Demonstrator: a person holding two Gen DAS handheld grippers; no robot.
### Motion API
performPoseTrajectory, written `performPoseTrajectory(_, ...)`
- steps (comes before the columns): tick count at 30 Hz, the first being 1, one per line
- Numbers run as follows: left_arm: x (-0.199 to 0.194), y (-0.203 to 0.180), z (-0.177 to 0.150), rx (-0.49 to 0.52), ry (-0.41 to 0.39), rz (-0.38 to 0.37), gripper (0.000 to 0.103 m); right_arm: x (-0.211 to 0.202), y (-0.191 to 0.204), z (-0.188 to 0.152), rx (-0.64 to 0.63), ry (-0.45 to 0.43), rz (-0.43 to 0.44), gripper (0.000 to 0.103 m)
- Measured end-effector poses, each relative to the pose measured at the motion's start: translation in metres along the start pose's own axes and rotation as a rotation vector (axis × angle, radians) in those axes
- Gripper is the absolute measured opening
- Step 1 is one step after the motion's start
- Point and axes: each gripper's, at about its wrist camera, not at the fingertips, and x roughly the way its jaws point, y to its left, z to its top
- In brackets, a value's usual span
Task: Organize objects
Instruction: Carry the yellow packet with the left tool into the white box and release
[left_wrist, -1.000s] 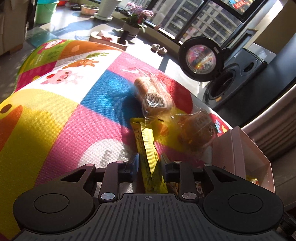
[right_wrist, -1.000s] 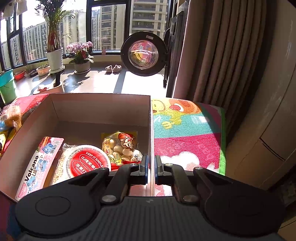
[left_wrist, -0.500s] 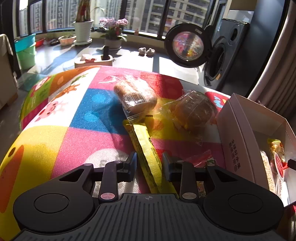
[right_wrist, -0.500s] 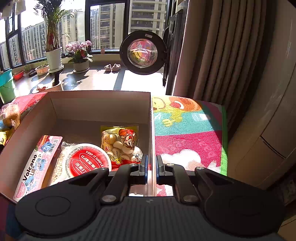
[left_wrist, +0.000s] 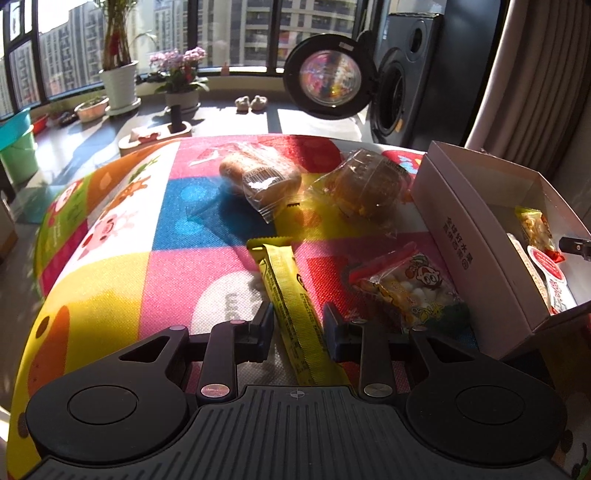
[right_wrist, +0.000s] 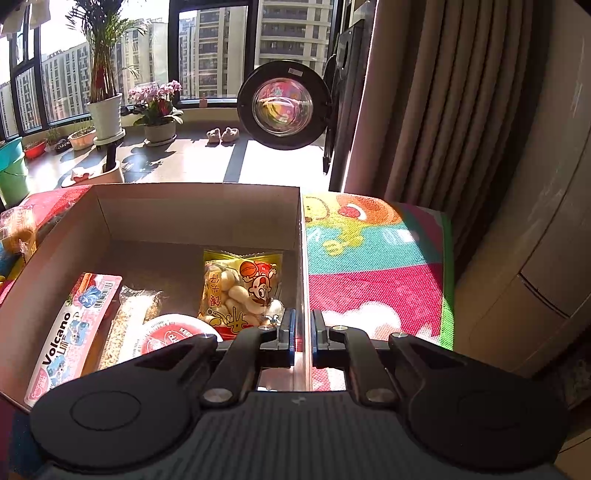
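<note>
My left gripper (left_wrist: 298, 326) is shut on a long yellow stick packet (left_wrist: 284, 280) that slants away over the colourful mat (left_wrist: 177, 280). To its right stands an open cardboard box (left_wrist: 476, 240). My right gripper (right_wrist: 303, 332) is shut on the box's right wall (right_wrist: 301, 236), one finger inside and one outside. In the box lie a pink Volcano packet (right_wrist: 70, 325), a grain bar (right_wrist: 129, 317), a red-lidded tub (right_wrist: 173, 336) and a cartoon snack bag (right_wrist: 243, 291). On the mat are two wrapped breads (left_wrist: 258, 177) (left_wrist: 369, 184) and another cartoon snack bag (left_wrist: 410, 291).
Beyond the mat a washing machine stands with its round door (left_wrist: 328, 79) swung open. Potted plants (left_wrist: 118, 81) line the window sill. A curtain (right_wrist: 443, 129) and a beige cabinet (right_wrist: 535, 277) close off the right side.
The left view has levelled and swung right, which brings the box and the loose cartoon snack bag into sight. The right gripper keeps its hold on the box wall and has shifted only slightly.
</note>
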Motion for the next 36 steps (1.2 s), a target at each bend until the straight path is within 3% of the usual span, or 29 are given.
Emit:
performPoseTrajectory(6,-0.003,-0.002,-0.007,-0.002,-0.044,0.025,0.032,-0.004,0.001,0.000,-0.030,-0.012,-0.013,0.006)
performPoseTrajectory(9,-0.004,0.001,-0.007,-0.032,-0.048,-0.019,0.026,-0.004,-0.001,0.000,-0.023,-0.008,-0.006,0.006)
performPoseTrajectory(14,-0.018,-0.001,0.007,-0.050,-0.093,-0.059,0.025,-0.004,-0.007,-0.001,-0.002,-0.006,0.013,0.006)
performPoseTrajectory(18,-0.039,-0.002,0.030,-0.103,-0.141,-0.123,0.025,-0.004,-0.010,-0.001,0.012,-0.006,0.027,0.006)
performPoseTrajectory(22,-0.056,-0.022,0.058,-0.129,-0.183,-0.259,0.025,-0.004,-0.013,0.000,0.032,0.002,0.043,0.006)
performPoseTrajectory(28,-0.030,-0.088,0.080,-0.140,-0.098,-0.459,0.025,-0.006,-0.013,0.000,0.045,0.010,0.056,0.006)
performPoseTrajectory(36,0.034,-0.148,0.070,-0.225,-0.012,-0.432,0.026,-0.009,-0.015,0.000,0.040,0.015,0.073,0.006)
